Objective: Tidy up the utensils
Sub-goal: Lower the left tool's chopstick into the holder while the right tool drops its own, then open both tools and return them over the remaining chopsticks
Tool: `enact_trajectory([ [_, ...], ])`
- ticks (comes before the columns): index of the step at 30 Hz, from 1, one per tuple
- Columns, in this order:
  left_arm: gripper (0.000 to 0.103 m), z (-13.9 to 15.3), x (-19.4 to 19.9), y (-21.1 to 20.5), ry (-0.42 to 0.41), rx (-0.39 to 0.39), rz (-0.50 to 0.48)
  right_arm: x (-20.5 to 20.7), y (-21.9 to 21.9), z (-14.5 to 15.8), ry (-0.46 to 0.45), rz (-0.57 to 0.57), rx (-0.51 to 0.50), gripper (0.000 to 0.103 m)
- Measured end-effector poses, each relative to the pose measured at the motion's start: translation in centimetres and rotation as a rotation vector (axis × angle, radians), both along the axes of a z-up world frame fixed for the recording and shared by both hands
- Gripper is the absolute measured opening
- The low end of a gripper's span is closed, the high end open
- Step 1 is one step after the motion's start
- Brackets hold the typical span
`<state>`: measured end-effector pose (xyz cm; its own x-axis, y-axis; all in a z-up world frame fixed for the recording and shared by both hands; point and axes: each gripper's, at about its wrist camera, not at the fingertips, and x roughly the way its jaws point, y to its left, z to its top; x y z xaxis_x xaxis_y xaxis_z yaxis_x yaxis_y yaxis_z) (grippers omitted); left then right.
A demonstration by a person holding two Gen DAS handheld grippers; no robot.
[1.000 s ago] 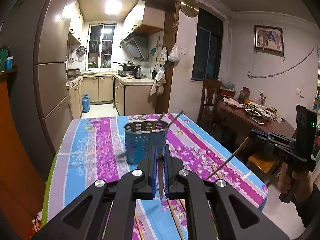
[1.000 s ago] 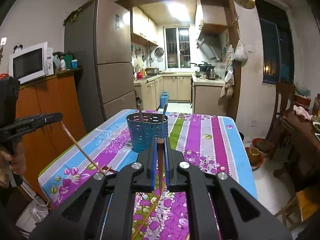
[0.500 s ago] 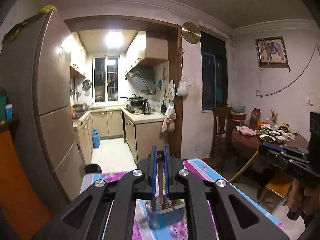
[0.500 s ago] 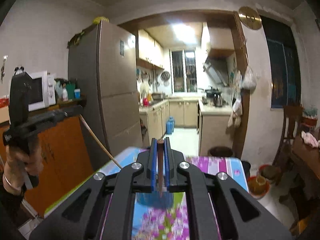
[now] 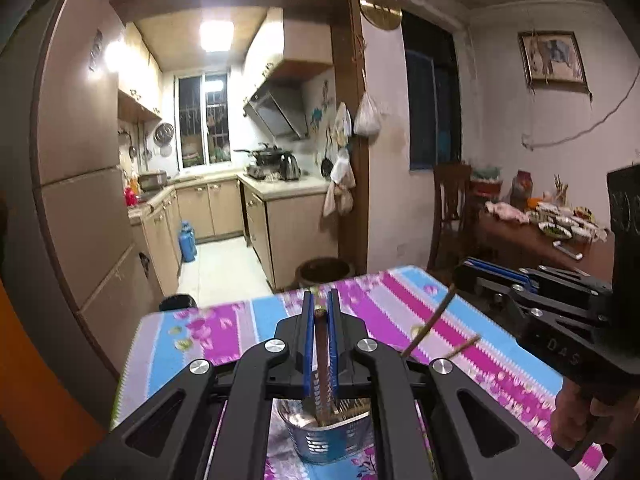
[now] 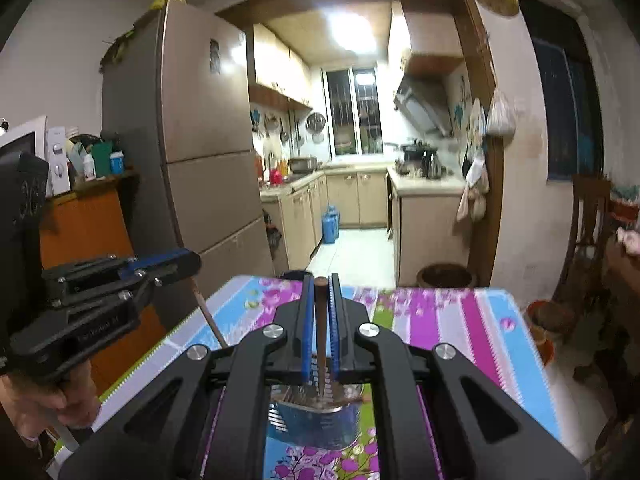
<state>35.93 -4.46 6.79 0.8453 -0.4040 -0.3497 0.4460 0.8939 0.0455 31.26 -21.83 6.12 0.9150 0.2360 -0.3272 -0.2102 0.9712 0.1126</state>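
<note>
Left wrist: both grippers, left gripper point(image 5: 319, 312) and right gripper point(image 6: 320, 292), clenched on chopsticks; lower tips straight into holder point(image 5: 328, 440) at 6 o'clock.

2 chopsticks point(image 5: 320, 356) above blue holder point(image 5: 324, 440)

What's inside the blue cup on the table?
Chopstick tips poke into the blue cup: each claw, left claw and right claw, lowers one chopstick in. Other sticks lean there too. The cup's bottom is hidden behind the claws.
</note>
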Motion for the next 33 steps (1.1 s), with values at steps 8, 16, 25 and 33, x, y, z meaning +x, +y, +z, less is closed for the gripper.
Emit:
enact_trajectory([
  [8,0.008,-3.5,-0.9,0.9,-0.002,-0.020,0.032,-2.4,-1.2,-0.5,-0.010,-0.025,-0.001,0.027],
  [16,0.008,2.6,-11.5,7.6,-0.212,-0.119,0.056,-12.8,-5.6,2.8,-0.135,-0.032,-0.013,0.027],
  [25,0.024,-1.9,-25.5,13.7,-0.187,-0.062,0.133,-26.1,-4.7,-4.0,-0.048,-0.027,-0.144,0.027],
  [33,0.024,-14.9,-32.9,11.9,0.022,0.079,0.113,-30.9,-1.1,-12.7,0.117,-0.037,-0.166,0.027],
])
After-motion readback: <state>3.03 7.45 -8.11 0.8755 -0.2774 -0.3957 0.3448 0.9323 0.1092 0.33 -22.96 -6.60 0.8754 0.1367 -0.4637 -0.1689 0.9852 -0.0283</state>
